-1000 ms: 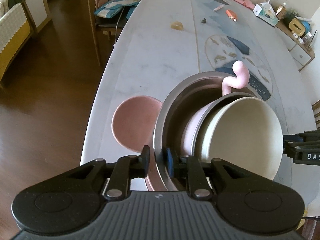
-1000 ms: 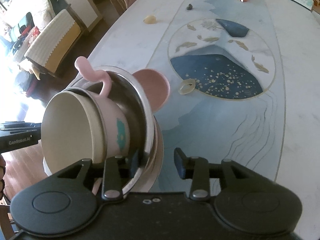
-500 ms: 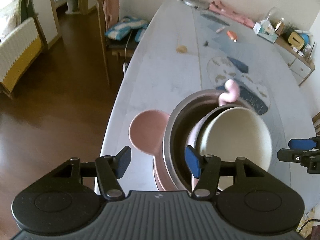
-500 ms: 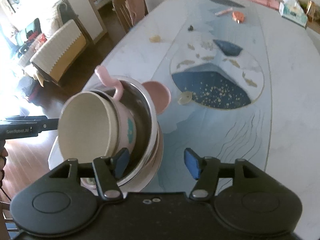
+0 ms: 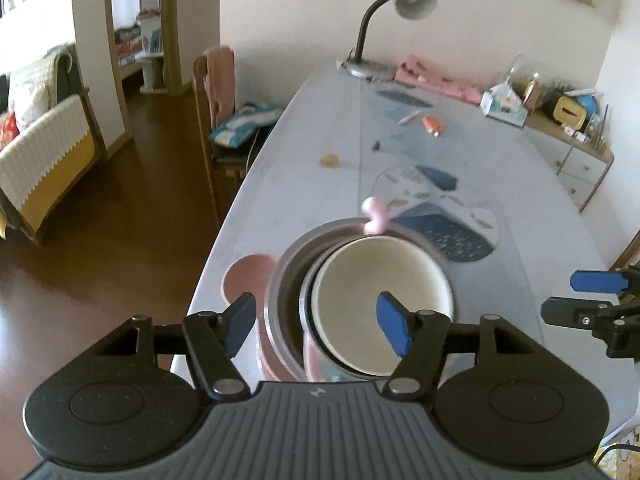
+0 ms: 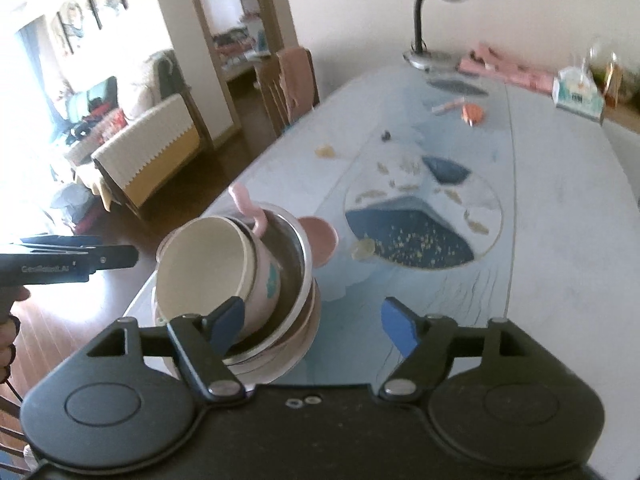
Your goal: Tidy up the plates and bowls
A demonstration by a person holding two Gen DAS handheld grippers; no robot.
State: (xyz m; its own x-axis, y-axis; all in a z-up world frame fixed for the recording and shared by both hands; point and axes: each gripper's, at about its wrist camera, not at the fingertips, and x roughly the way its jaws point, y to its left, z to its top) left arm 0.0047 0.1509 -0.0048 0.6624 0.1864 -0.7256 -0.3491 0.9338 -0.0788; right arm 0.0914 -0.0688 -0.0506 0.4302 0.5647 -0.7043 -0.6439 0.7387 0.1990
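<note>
nested bowls stacked at the near bench edge, both my grippers off them

the stack sits at the near left corner of the bench (image 5: 400, 148), close to its edge. a cream bowl (image 5: 382, 300) lies tilted on top, its pale inside facing me. it rests in a pink cup (image 6: 264, 276) with a teal mark on its side and a curled pink handle (image 6: 244, 204) sticking up at the back. the cup leans inside a steel bowl (image 5: 280, 300), which sits on a pink dish (image 5: 244, 276) that shows past the steel rim on the far left.

my left gripper (image 5: 316, 324) has its blue-padded fingers apart, just opened wider, with nothing pressed between them. my right gripper (image 6: 308, 320) is also spread, just opened further, its left pad in front of the steel rim without clamping it.
</note>
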